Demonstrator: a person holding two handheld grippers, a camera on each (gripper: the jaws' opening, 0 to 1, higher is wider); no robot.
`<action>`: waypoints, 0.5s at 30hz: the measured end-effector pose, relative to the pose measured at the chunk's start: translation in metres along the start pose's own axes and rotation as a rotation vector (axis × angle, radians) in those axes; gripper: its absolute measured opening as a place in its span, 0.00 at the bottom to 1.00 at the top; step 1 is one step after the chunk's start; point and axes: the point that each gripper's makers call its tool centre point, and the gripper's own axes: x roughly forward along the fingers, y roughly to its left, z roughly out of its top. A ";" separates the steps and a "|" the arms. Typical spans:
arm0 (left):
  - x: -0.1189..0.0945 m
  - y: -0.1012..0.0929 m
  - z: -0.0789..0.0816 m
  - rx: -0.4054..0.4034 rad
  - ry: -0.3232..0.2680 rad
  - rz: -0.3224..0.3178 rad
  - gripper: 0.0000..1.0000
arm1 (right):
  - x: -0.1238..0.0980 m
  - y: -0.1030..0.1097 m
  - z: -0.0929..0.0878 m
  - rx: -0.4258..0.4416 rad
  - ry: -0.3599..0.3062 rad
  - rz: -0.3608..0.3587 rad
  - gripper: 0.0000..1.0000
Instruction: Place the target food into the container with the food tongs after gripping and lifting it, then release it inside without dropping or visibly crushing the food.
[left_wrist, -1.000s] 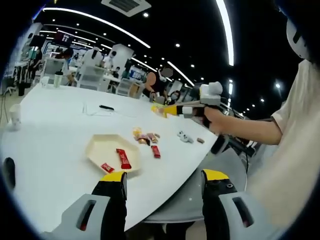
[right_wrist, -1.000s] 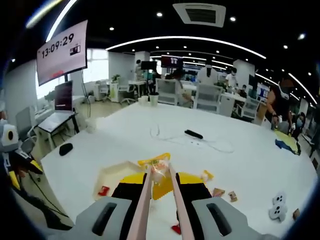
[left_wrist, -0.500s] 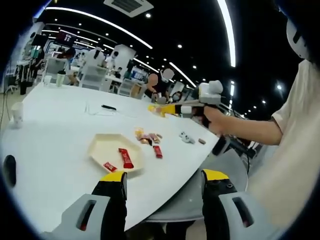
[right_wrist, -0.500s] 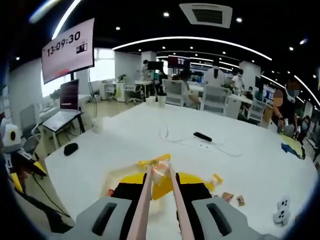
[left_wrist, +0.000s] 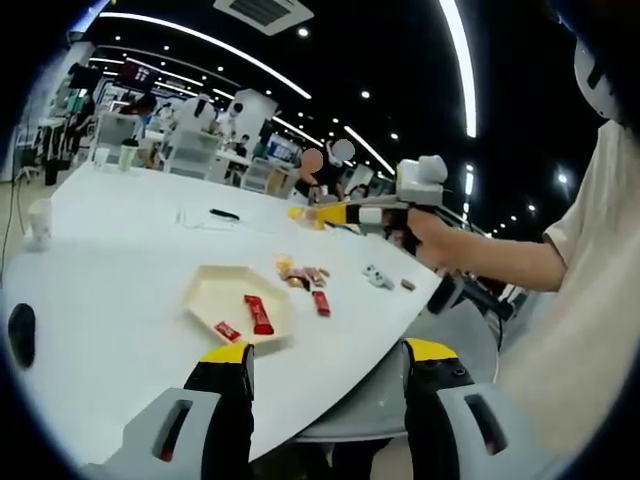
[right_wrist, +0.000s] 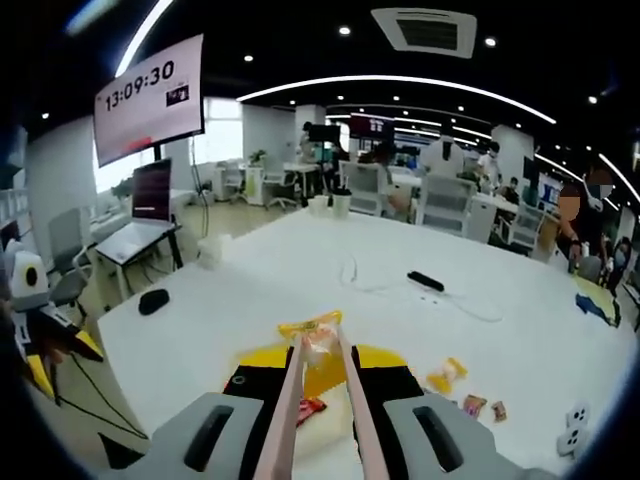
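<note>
Now we see our right gripper (right_wrist: 320, 365) clamped on the food tongs (right_wrist: 318, 400), whose two pale arms run straight ahead, pressed nearly together. Their tips pinch a yellow-wrapped snack (right_wrist: 313, 336); its long axis lies crosswise to the tongs, and it hangs in the air above the white table (right_wrist: 300, 275). In the left gripper view the same gripper (left_wrist: 345, 213), held in a hand (left_wrist: 432, 240), points its tongs level toward the left, with the snack (left_wrist: 299, 212) at the tip, high over the table and beyond the tray (left_wrist: 215, 292). The cream hexagonal tray holds two red-wrapped bars (left_wrist: 259, 313), the longer one lying lengthwise toward us. More wrapped snacks (left_wrist: 305, 275) lie scattered just past the tray. Our left gripper (left_wrist: 325, 380) hovers with its jaws spread, holding nothing.
</note>
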 end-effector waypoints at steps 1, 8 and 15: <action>0.000 0.000 0.000 -0.001 -0.001 0.001 0.60 | 0.001 0.001 0.000 0.000 0.000 0.003 0.21; -0.002 0.004 -0.002 -0.008 -0.005 0.008 0.60 | 0.008 0.009 0.004 -0.009 -0.004 0.022 0.21; -0.004 0.006 -0.002 -0.014 -0.006 0.012 0.60 | 0.009 0.010 0.003 -0.010 -0.002 0.028 0.22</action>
